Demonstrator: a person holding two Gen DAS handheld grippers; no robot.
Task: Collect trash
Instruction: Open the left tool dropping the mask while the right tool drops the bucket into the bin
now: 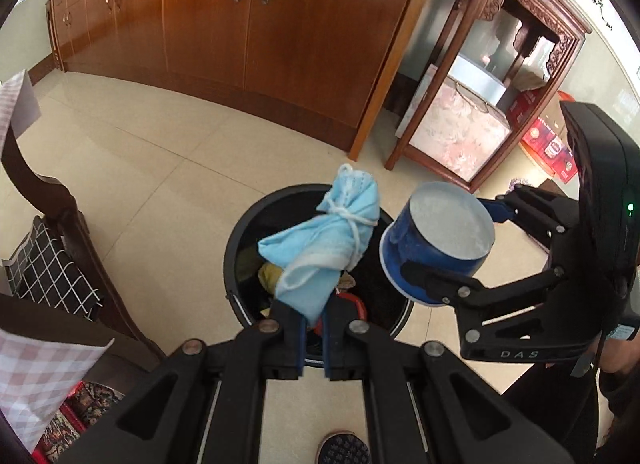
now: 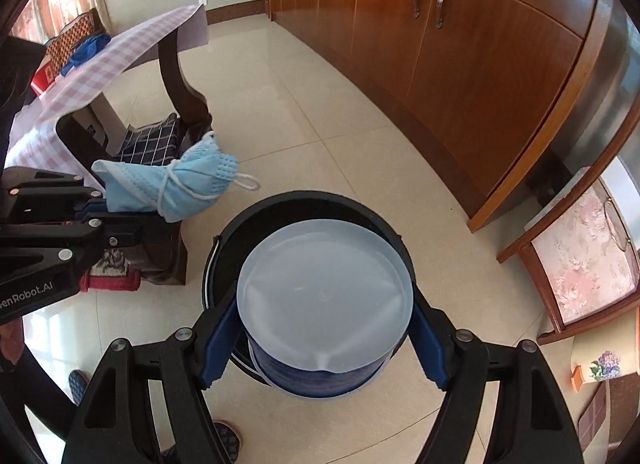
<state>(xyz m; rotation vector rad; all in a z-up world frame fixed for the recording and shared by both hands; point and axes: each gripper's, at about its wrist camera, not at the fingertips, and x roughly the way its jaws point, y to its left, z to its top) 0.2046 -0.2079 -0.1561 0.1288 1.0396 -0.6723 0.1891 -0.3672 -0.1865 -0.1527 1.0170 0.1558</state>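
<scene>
Left wrist: "DAS" on right gripper [image 1: 442, 246], fingers clamping blue tub [image 1: 436, 240]; left gripper [image 1: 310, 316] fingers pinching mask [image 1: 320, 240].

Floor [image 1: 168, 152]: pale cream glossy tiles with thin grout lines, catching soft daylight glare. Ahead of the jaws, a long run of reddish-brown wooden cabinets [image 2: 472, 48] with curved metal handles, doors below, drawers above. Right of the left jaws: carved dark-wood stand [image 1: 516, 64], open-framed, with a floral-patterned box [image 1: 460, 132] on its lower shelf. Red cartons [image 1: 552, 144] on the floor beyond it. Left of the right jaws: desk [image 2: 120, 52] under a pink-checked cloth, dark curved leg, a chair with a black grid-pattern cushion [image 2: 152, 144] tucked beneath. Patterned rug [image 1: 72, 416] under the desk. Walls pale.
</scene>
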